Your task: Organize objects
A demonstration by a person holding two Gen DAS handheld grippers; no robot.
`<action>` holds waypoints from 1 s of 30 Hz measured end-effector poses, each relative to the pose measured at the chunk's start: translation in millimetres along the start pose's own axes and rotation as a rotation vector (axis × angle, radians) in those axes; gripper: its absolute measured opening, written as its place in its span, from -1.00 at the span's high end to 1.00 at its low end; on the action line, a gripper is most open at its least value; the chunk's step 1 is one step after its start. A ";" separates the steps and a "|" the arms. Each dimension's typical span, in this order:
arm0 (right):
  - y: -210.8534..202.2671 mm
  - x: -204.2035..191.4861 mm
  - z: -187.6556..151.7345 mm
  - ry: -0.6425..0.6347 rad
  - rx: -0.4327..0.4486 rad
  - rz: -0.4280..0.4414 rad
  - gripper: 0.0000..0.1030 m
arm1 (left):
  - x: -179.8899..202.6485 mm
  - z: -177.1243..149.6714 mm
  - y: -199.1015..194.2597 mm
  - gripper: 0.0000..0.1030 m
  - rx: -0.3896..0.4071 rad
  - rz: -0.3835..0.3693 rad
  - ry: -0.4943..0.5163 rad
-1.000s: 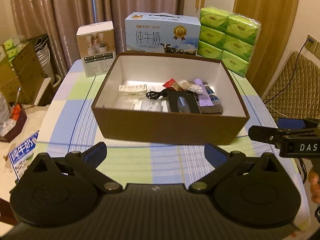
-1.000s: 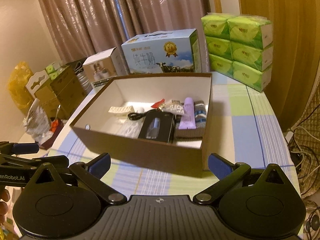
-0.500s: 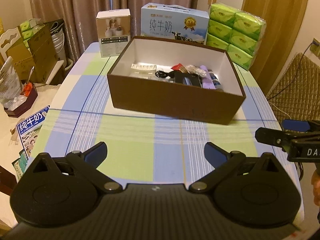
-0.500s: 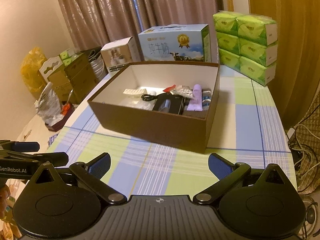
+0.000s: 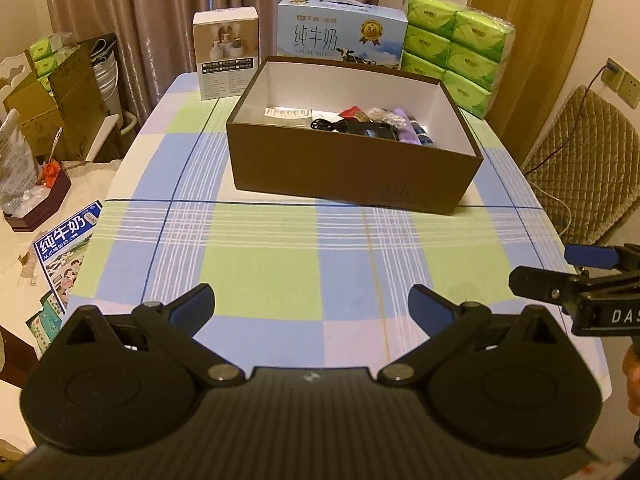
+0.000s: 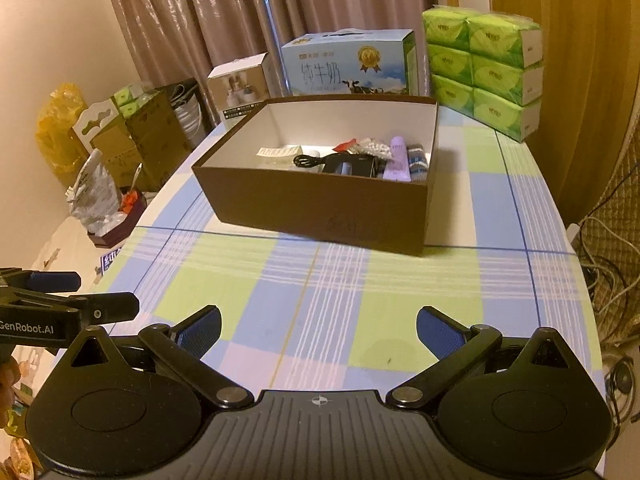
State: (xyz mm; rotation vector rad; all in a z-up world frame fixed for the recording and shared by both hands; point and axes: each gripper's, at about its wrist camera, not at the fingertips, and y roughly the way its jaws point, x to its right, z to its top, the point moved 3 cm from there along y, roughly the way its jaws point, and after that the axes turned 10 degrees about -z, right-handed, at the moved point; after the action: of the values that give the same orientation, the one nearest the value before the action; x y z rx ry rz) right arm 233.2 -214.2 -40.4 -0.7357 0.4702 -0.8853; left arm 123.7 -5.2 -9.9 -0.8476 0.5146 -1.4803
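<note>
With the small items gathered inside the open brown cardboard box (image 5: pixel 352 168), both the left gripper (image 5: pixel 312 304) and the right gripper (image 6: pixel 318 326) hang wide open and empty, well short of it, so any remaining approach should come from above its near wall.

Both grippers farther from box (image 5: pixel 352 168)
</note>
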 end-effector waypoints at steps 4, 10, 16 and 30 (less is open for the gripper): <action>-3.8 -9.0 -5.9 0.011 -0.003 -0.016 -0.96 | -5.8 -4.8 -7.3 -0.97 0.003 -0.008 0.013; -8.2 -20.6 -11.9 0.018 -0.002 -0.033 -0.96 | -11.5 -9.9 -15.1 -0.97 0.009 -0.020 0.020; -12.0 -26.8 -15.5 0.020 0.002 -0.041 -0.96 | -14.4 -13.0 -20.1 -0.97 0.014 -0.028 0.023; -17.5 -28.0 -18.0 0.018 0.008 -0.044 -0.96 | -11.7 -15.4 -24.4 -0.97 0.018 -0.028 0.027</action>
State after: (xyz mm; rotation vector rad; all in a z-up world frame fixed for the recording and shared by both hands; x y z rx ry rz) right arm 196.9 -205.2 -37.3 -0.7335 0.4674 -0.9356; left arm 95.5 6.2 -3.4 -0.8248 0.5100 -1.5215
